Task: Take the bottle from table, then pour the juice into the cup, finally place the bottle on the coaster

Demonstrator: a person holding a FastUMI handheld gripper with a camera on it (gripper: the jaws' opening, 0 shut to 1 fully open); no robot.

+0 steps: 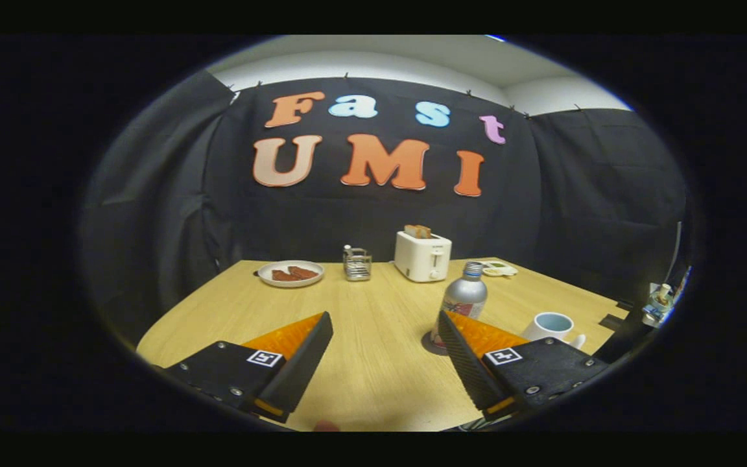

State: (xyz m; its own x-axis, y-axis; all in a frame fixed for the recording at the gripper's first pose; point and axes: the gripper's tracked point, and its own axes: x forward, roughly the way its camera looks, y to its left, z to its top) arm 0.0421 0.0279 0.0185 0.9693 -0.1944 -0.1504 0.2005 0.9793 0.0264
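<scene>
Tongs [383,337] wide apart, empty; bottle [465,299] on coaster [429,344] beside cup [552,325].

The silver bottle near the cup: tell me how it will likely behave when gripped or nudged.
The bottle looks metal and rigid, so it should hold shape under the open gripper fingers. Its smooth, rounded body may slip or twist. Tall and narrow, standing on a small dark coaster, it seems apt to tip if pushed high, perhaps toward the cup. How full it is cannot be seen.

Bottle [465,297] base and coaster [430,344] partly hidden behind right finger; cup [552,325] bottom hidden too.
</scene>
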